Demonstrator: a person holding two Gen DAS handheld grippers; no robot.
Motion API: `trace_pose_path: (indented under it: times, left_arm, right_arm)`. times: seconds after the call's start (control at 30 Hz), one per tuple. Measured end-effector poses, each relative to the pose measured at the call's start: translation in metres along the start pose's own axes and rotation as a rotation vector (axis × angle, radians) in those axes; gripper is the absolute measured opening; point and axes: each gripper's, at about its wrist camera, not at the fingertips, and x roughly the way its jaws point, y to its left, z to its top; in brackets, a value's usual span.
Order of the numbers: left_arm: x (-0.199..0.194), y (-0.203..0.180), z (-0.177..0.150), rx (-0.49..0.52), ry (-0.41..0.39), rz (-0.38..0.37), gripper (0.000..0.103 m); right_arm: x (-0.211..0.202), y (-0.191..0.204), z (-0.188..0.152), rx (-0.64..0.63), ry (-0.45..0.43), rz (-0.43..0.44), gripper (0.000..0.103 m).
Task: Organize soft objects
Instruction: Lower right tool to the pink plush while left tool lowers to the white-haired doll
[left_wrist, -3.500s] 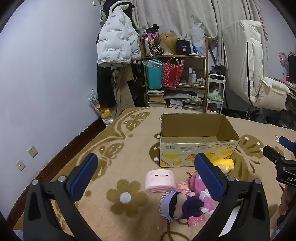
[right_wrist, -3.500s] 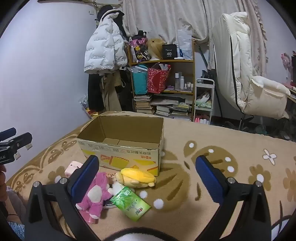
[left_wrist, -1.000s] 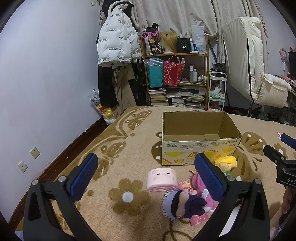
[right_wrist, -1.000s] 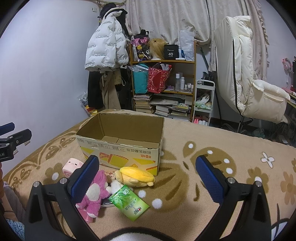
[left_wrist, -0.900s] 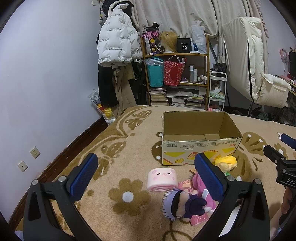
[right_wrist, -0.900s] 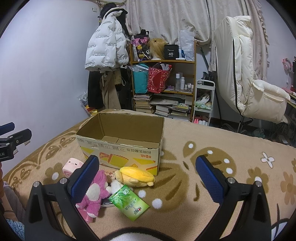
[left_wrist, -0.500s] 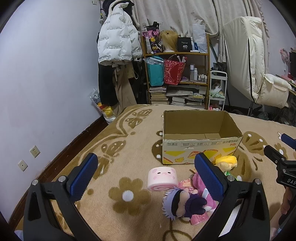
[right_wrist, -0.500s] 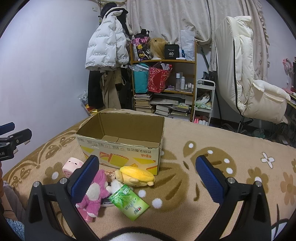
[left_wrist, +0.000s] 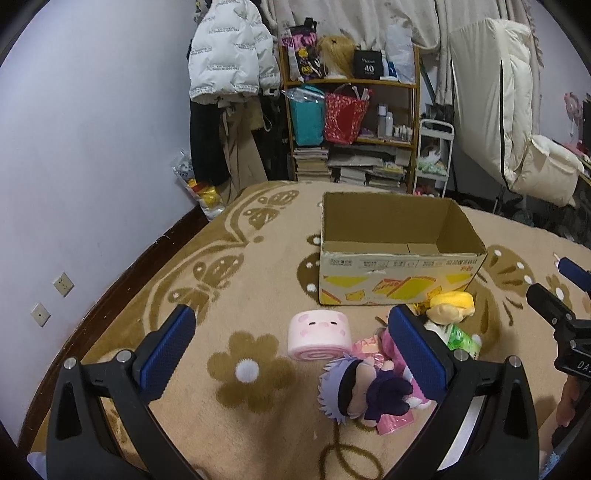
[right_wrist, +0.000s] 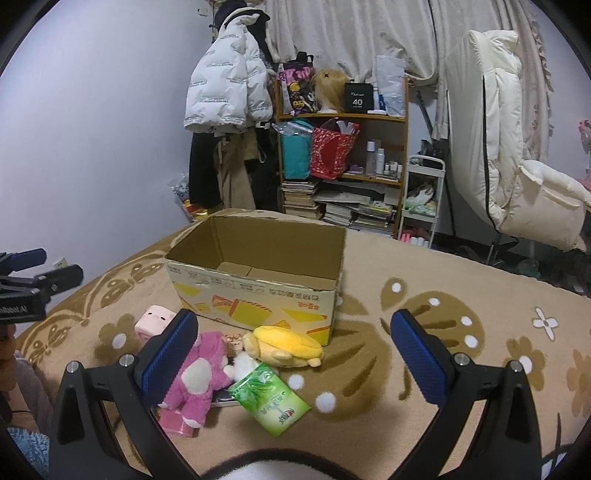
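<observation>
Now: both grippers wide open above the toys

Now the left gripper (left_wrist: 291, 354) hangs over the patterned blanket (left_wrist: 236, 266) with its blue pads spread wide and nothing between them. The right gripper (right_wrist: 295, 358) is the same, spread wide and empty.

All places below are given from the cardboard box (left_wrist: 399, 254). It stands open on the blanket, with only its bottom flaps visible inside. The soft things lie in a small heap just in front of its printed wall. A pink roll plush (left_wrist: 319, 334) with a small face lies in front of the box's left corner, as the left view shows it. A doll with pale purple hair (left_wrist: 354, 387) lies further from the box than the roll, on top of a pink plush (right_wrist: 195, 373). A yellow plush (right_wrist: 284, 347) lies close to the front wall, near the right corner. A green packet (right_wrist: 269, 402) lies beside the yellow plush, on the side away from the box. Behind the box stand a shelf (right_wrist: 343, 155) with bags and books and a white jacket (right_wrist: 225, 88) on a hanger.
</observation>
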Motion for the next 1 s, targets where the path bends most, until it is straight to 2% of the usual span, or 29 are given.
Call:
trace_pose_path:
  times: [0.3, 0.5, 0.7, 1.0]
  left_arm:
    - [0.016, -0.014, 0.005, 0.039, 0.089, -0.042, 0.103]
    - [0.022, -0.027, 0.005, 0.079, 0.109, -0.062, 0.103]
    - [0.036, -0.034, 0.003, 0.092, 0.149, -0.080, 0.103]
    - [0.064, -0.044, -0.006, 0.115, 0.247, -0.117, 0.103]
  right_arm:
    - [0.018, 0.004, 0.005, 0.024, 0.056, 0.054, 0.103]
    - [0.032, 0.009, 0.009, 0.041, 0.086, 0.074, 0.103]
    - [0.048, 0.010, 0.012, 0.124, 0.120, 0.145, 0.103]
    - [0.081, 0.026, 0.005, 0.105, 0.198, 0.203, 0.103]
